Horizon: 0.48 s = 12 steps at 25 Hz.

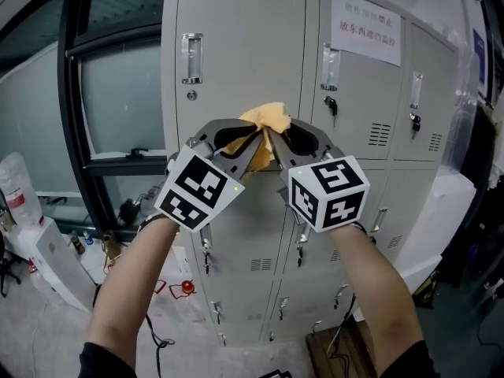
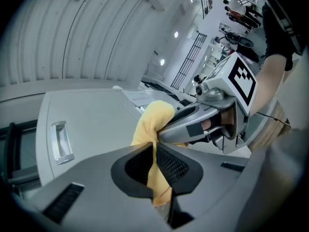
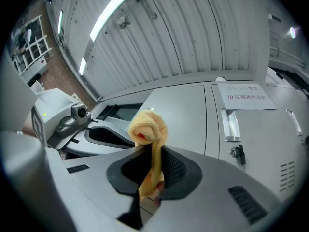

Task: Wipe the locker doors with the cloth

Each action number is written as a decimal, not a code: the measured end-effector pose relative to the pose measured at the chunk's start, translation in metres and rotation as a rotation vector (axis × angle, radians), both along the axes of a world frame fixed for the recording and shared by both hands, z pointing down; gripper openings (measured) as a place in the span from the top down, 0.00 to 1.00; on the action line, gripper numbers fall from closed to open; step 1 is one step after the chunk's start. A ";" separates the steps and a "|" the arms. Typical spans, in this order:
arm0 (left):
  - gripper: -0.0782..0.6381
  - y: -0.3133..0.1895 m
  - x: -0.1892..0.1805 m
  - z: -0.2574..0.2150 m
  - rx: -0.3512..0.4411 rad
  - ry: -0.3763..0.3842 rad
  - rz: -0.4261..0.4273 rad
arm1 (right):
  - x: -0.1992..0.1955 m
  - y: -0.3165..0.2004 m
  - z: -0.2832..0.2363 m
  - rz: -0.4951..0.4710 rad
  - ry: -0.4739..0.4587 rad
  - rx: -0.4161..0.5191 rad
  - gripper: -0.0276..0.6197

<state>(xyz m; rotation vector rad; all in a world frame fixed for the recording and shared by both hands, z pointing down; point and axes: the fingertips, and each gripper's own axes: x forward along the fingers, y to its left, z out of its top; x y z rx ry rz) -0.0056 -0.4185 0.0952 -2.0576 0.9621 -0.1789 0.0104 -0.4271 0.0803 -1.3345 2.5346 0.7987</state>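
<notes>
Grip: my left gripper [image 1: 240, 146] and right gripper [image 1: 290, 144] both clenched on crumpled yellow cloth [image 1: 266, 120], 12 o'clock; press wad flat on grey metal locker door [image 1: 236, 30], stroke evenly.

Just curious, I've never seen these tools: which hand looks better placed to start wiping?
Probably left, marginally. Both are shut on the crumpled yellow cloth, but the left gripper sits squarely before the grey metal locker door; the right gripper is by its edge.

All three views closely face the lockers [image 1: 236, 53], sharing the cloth [image 1: 266, 120].
</notes>
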 end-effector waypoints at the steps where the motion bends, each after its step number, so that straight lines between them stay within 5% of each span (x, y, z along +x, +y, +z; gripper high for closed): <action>1: 0.84 0.007 -0.006 0.004 0.006 0.010 0.010 | -0.005 0.007 0.005 -0.017 -0.013 0.009 0.85; 12: 0.84 0.054 -0.055 0.091 0.008 0.113 0.058 | -0.010 0.036 0.095 -0.056 -0.159 -0.076 0.85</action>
